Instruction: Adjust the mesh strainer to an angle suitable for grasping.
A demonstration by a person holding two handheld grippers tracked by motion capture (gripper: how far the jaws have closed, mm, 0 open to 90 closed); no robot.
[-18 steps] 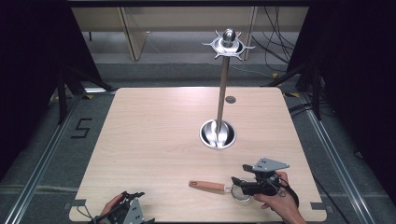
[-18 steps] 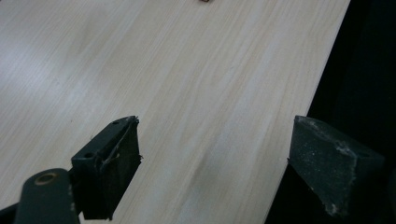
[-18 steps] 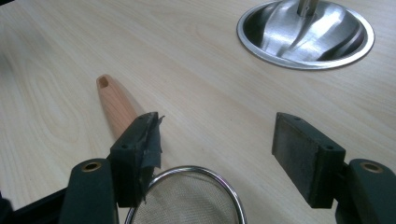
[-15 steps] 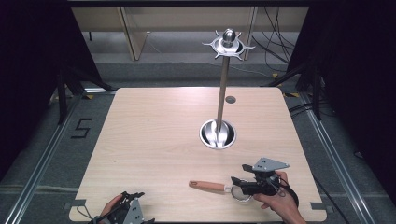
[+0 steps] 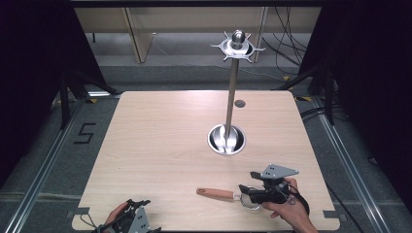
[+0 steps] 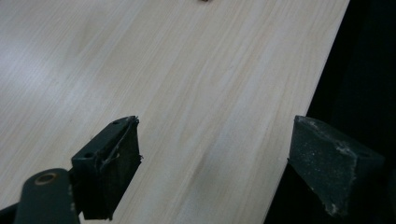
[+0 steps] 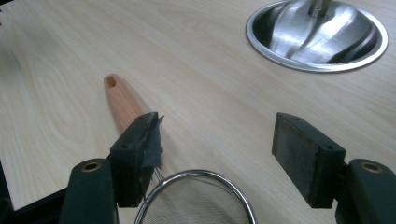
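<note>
A small strainer with a wooden handle [image 5: 215,193] lies flat near the table's front edge, its handle pointing left. In the right gripper view the handle [image 7: 122,100] runs away past the left jaw, and the wire mesh bowl [image 7: 196,203] sits low between the jaws. My right gripper [image 5: 248,187] hovers over the bowel end, open, with its pads [image 7: 306,156] touching nothing. My left gripper [image 5: 136,206] rests at the front left corner, open. In its own view the left gripper [image 6: 215,140] has only bare tabletop between its jaws.
A steel stand rises from a round dished base [image 5: 227,140] at centre right of the table, with a hooked crown [image 5: 237,46] on top; the base [image 7: 317,35] lies just beyond the right gripper. A small dark disc [image 5: 239,103] sits behind it. The table edge [image 6: 299,112] is close by my left gripper.
</note>
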